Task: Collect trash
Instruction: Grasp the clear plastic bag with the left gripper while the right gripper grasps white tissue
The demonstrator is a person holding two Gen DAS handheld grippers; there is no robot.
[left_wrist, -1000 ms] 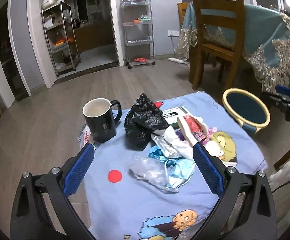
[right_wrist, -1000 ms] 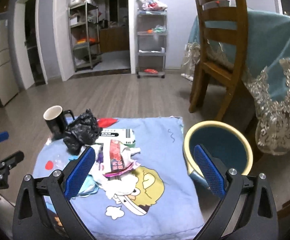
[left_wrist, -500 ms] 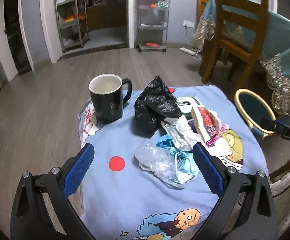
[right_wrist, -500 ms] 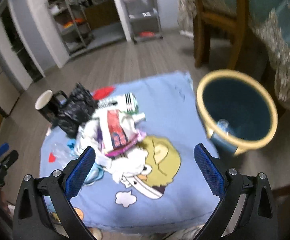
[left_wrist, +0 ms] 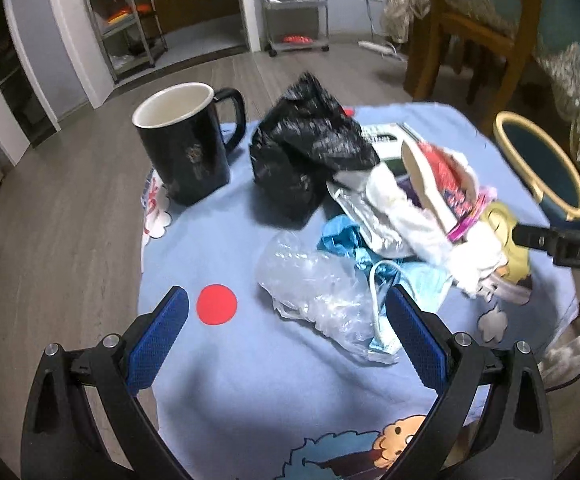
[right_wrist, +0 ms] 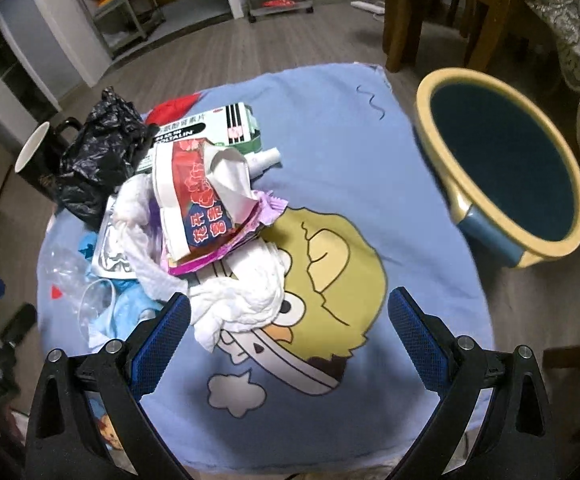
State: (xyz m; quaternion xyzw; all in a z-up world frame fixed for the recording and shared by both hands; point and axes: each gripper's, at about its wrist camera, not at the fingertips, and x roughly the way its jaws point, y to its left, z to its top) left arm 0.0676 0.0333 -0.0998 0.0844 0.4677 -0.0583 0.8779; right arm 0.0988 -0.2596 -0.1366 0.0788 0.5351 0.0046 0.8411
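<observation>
A heap of trash lies on a blue cartoon cloth [left_wrist: 274, 380] [right_wrist: 370, 168]: a black plastic bag [left_wrist: 306, 152] [right_wrist: 98, 152], a clear plastic bag [left_wrist: 314, 292], a red and white packet [right_wrist: 190, 196], white tissue [right_wrist: 246, 284] and a green and white box [right_wrist: 218, 128]. My left gripper [left_wrist: 288, 328] is open just in front of the clear bag. My right gripper [right_wrist: 289, 328] hovers open over the near edge of the tissue. A blue bin with a yellow rim [right_wrist: 502, 168] [left_wrist: 542, 164] stands right of the cloth.
A black mug [left_wrist: 186, 144] [right_wrist: 36, 156] stands at the cloth's far left. A wooden chair [left_wrist: 474, 28] and a table with a lace-edged cover [right_wrist: 570, 20] are behind the bin. Metal shelves [left_wrist: 130, 20] line the far wall across wooden floor.
Both grippers have moved closer and lower towards the trash heap. The left one now nears the clear bag; the right one now looks down on the tissue and the bin.
</observation>
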